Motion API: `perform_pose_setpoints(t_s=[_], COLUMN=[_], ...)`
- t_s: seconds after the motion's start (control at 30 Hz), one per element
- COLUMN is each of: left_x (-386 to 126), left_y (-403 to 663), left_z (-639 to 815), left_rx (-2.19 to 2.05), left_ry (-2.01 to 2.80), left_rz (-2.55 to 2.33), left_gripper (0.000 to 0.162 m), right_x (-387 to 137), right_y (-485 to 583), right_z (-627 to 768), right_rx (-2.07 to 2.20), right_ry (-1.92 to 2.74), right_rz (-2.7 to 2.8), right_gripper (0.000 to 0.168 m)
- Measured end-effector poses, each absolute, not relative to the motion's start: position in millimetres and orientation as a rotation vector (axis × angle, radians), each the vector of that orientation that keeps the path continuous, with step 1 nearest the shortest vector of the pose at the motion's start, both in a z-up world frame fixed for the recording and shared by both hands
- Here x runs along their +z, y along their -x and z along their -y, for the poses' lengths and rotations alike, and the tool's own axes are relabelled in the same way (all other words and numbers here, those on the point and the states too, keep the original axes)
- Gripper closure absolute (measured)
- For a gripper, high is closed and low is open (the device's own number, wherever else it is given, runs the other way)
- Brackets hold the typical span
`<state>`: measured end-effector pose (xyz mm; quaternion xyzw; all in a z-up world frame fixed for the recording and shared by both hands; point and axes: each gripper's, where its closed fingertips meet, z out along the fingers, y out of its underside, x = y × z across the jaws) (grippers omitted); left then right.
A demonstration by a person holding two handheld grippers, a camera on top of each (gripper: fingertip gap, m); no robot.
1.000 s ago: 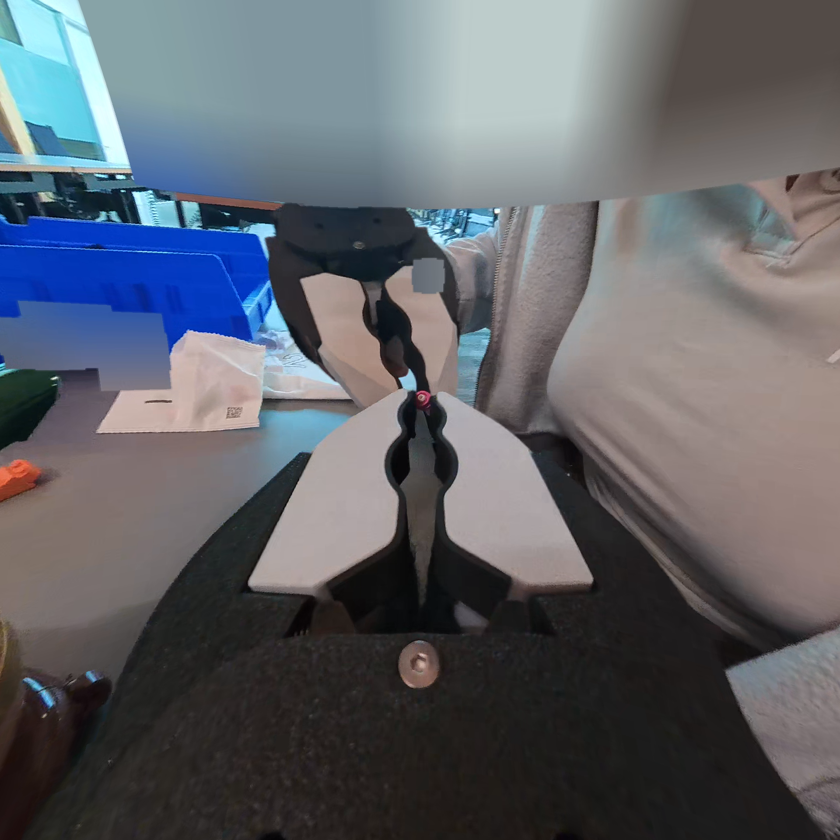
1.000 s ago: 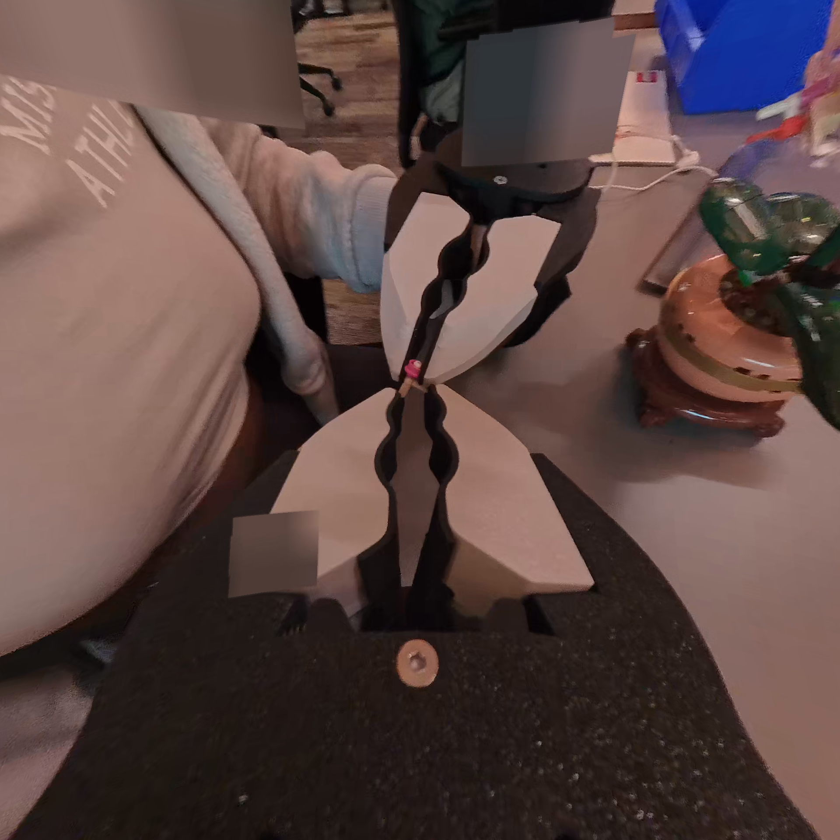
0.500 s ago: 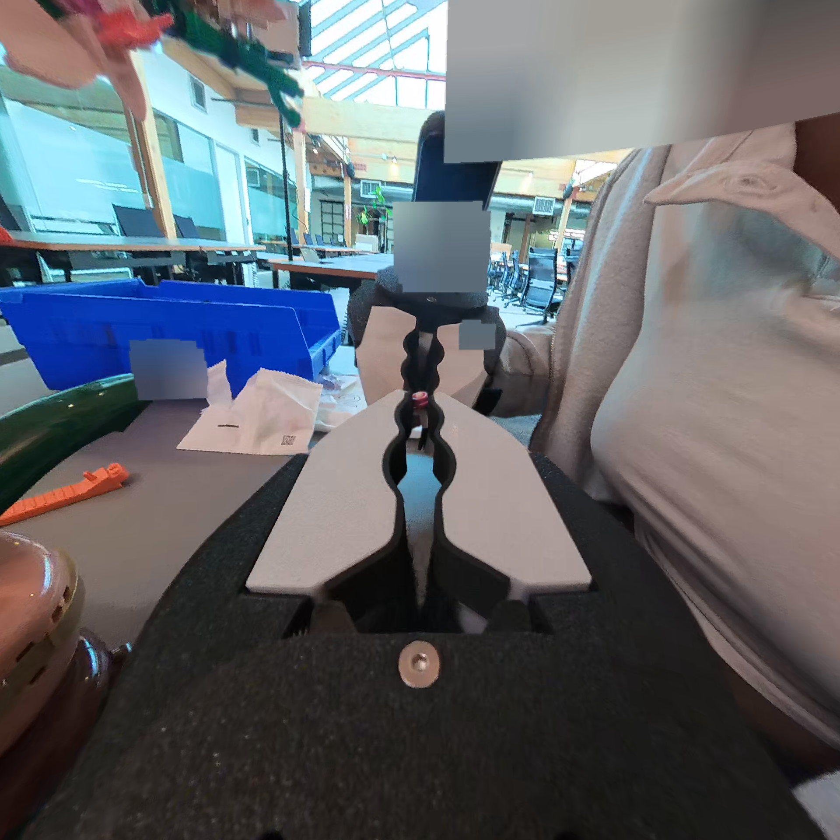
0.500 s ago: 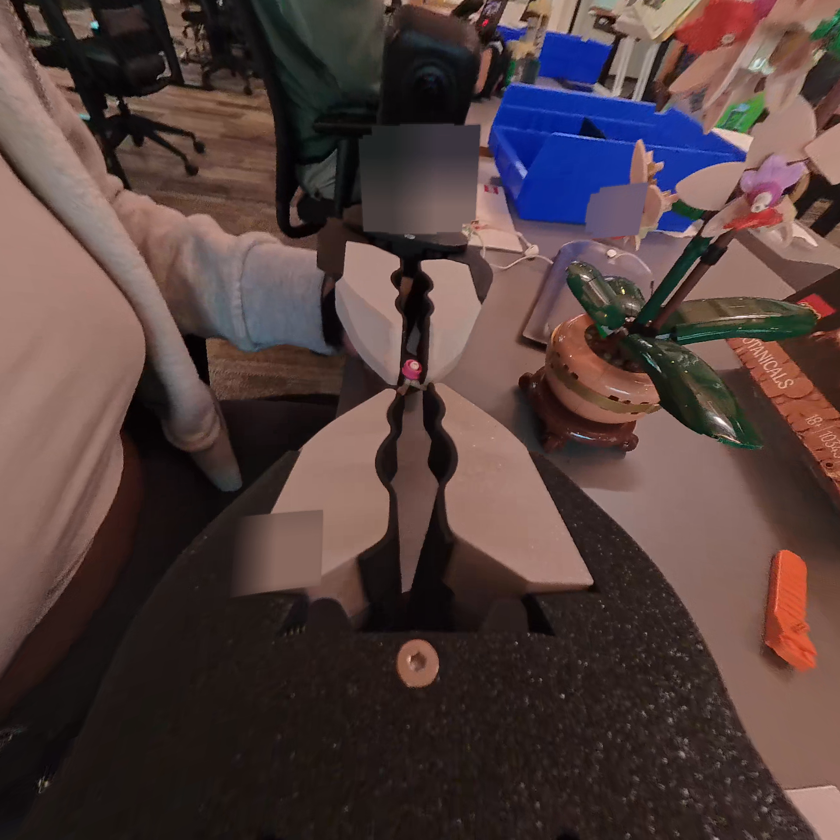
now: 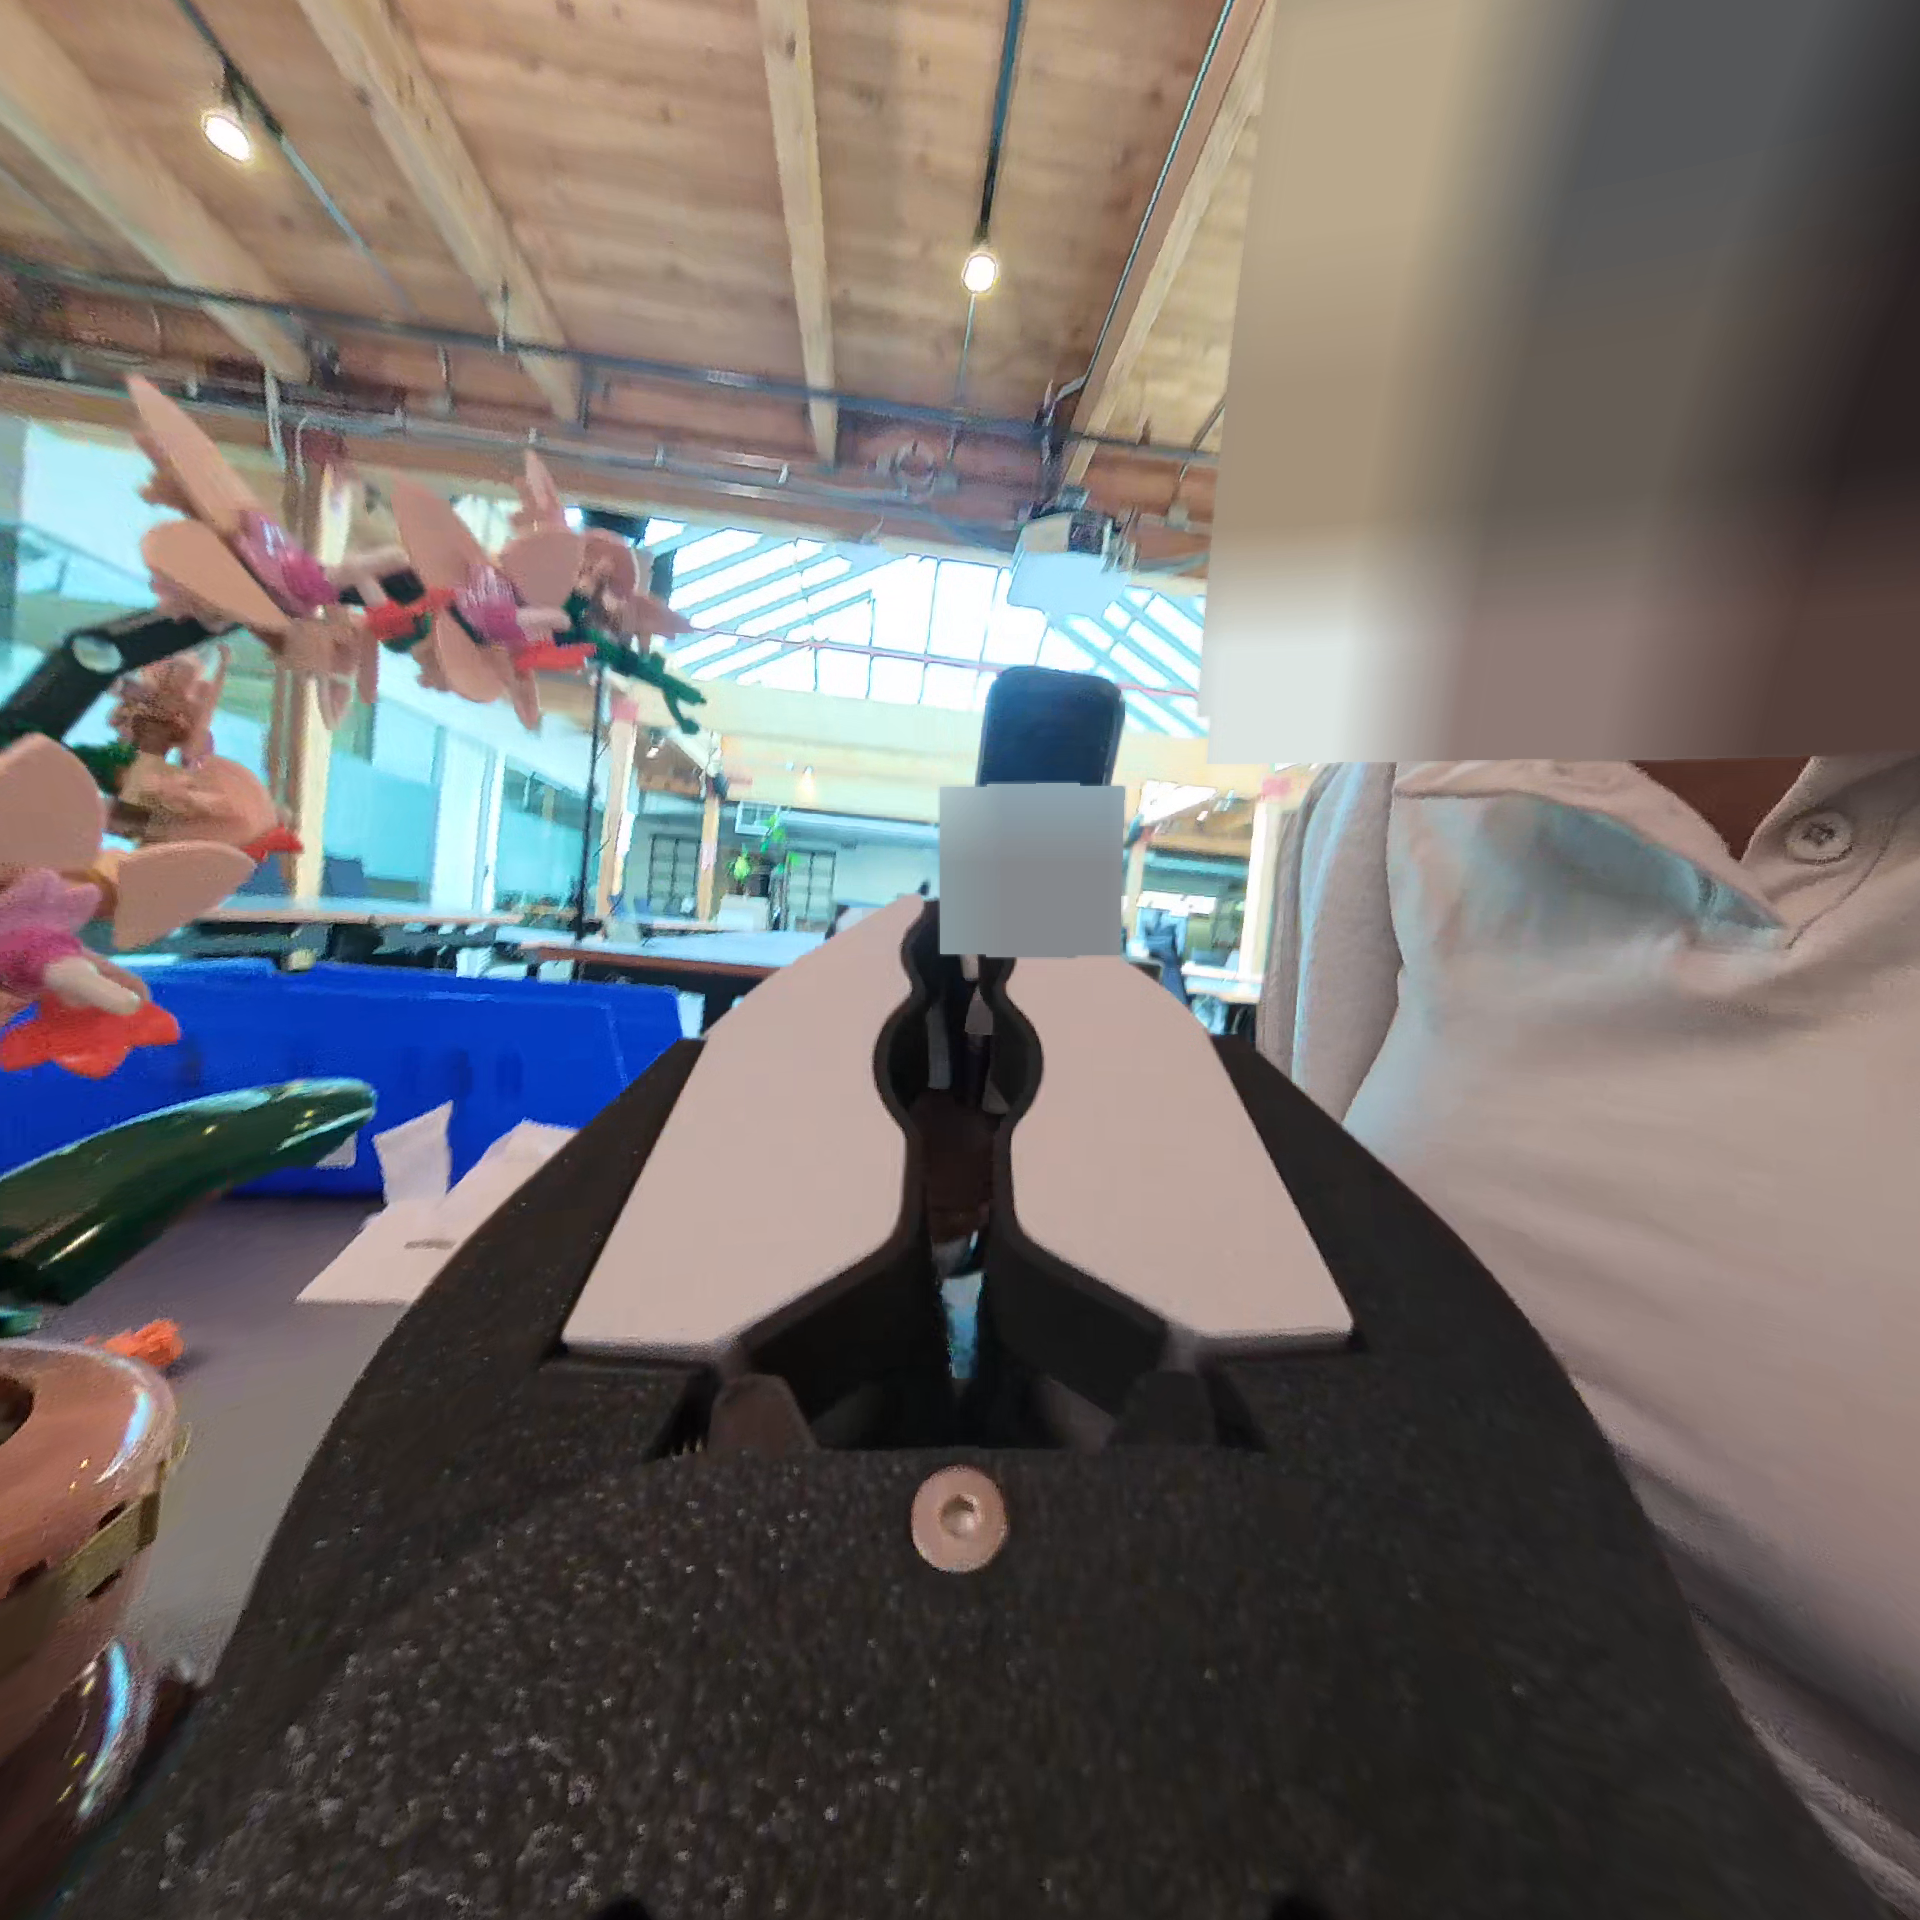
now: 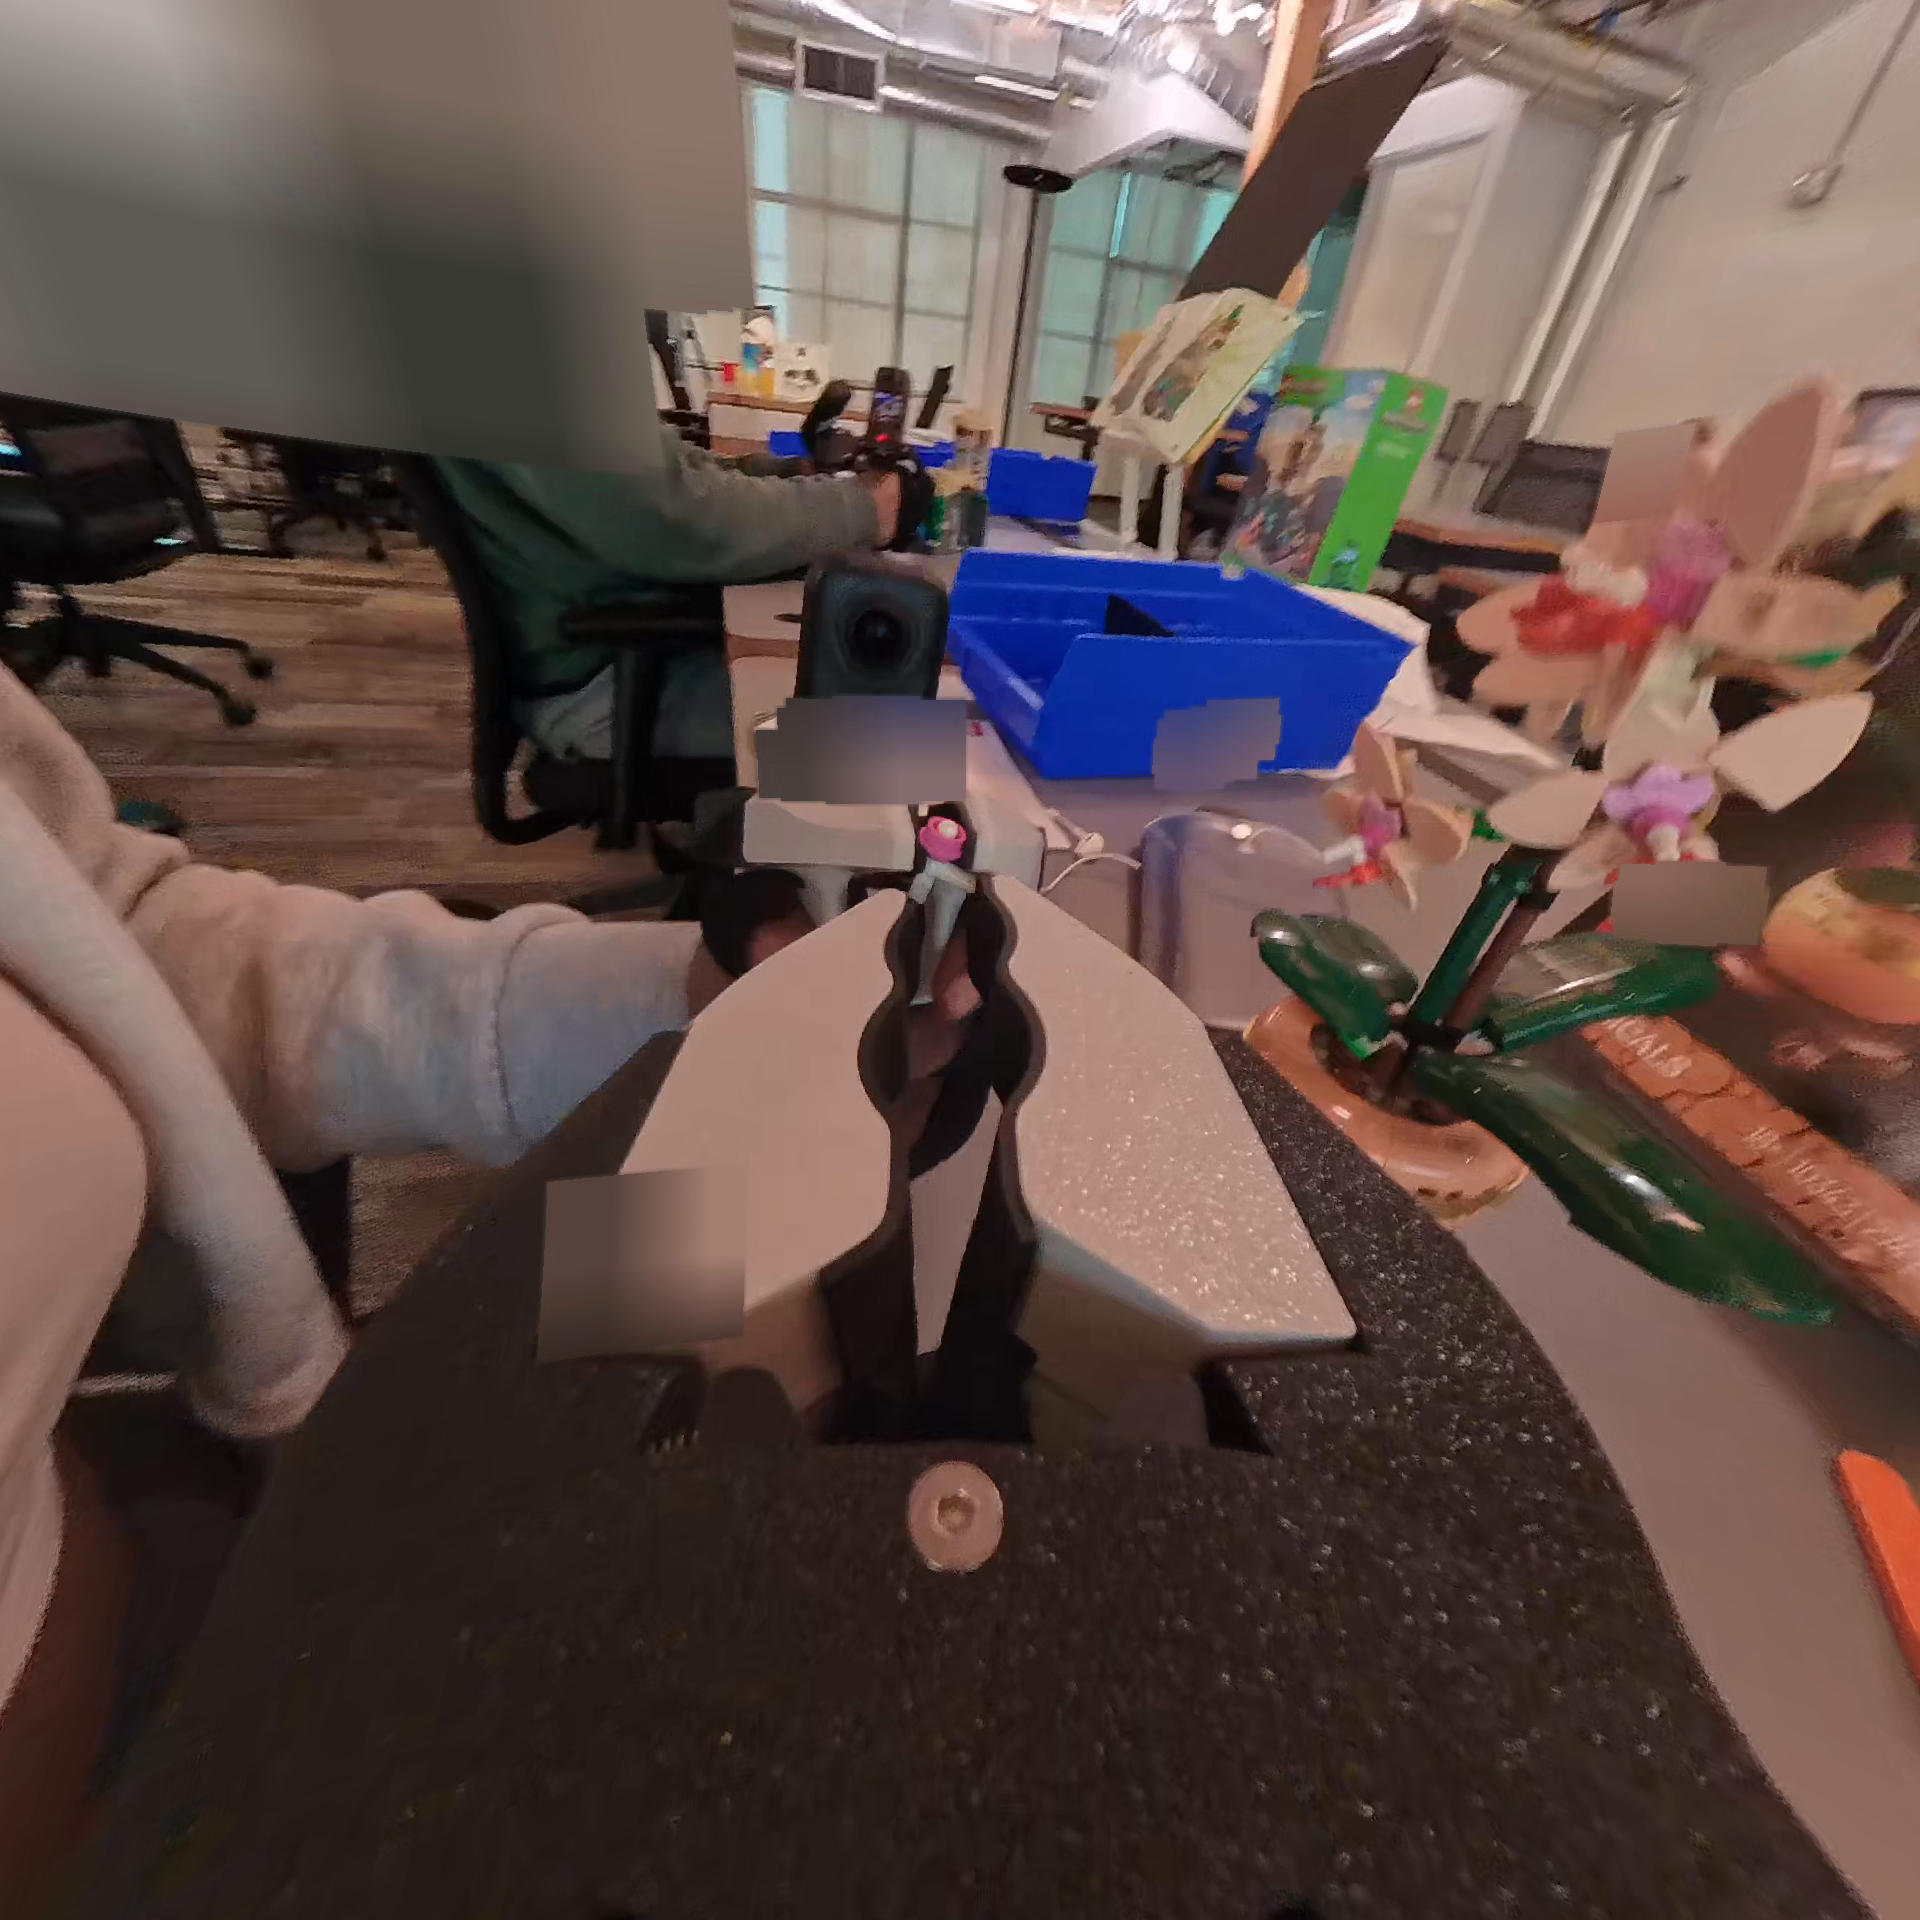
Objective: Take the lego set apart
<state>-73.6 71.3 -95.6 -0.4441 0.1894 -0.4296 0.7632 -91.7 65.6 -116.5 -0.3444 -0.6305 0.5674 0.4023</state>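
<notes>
My right gripper (image 6: 940, 914) is shut on a small lego piece (image 6: 938, 883), a pale stem with a pink top that sticks up past the tips. My left gripper (image 5: 961, 920) is shut and faces the right one tip to tip. Nothing shows between its tips, which a blur patch partly covers. It also shows in the right wrist view (image 6: 883, 831), just behind the pink top. The lego orchid stands on the grey table: pot (image 6: 1382, 1112), green leaves (image 6: 1621, 1174) and pale flowers (image 6: 1621, 623). In the left wrist view its flowers (image 5: 416, 613) and a leaf (image 5: 177, 1153) are at the left.
A blue bin (image 6: 1174, 665) stands at the back of the table, with white paper bags (image 5: 416, 1236) near it. An orange brick separator (image 6: 1881, 1558) lies at the right edge. The person's torso (image 5: 1558, 1195) is close beside both grippers. Another person (image 6: 623, 540) sits behind. The tips of both grippers are at nearly the same place.
Both grippers have tilted upward, so the views now take in the room and ceiling. The pink-topped piece no longer shows at my left tips. It stays in my right gripper.
</notes>
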Motion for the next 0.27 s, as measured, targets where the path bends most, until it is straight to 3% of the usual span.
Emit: perform_pose_setpoints(t_s=[0.27], left_x=[-49], left_y=[119], left_z=[-22], left_rx=[-1.158], left_ry=[0.512], left_rz=[-0.296], left_gripper=[0.157], right_x=[-70], right_y=[124], right_z=[-24], right_rx=[1.300], right_ry=[0.747], right_rz=[1.512], right_gripper=[0.168])
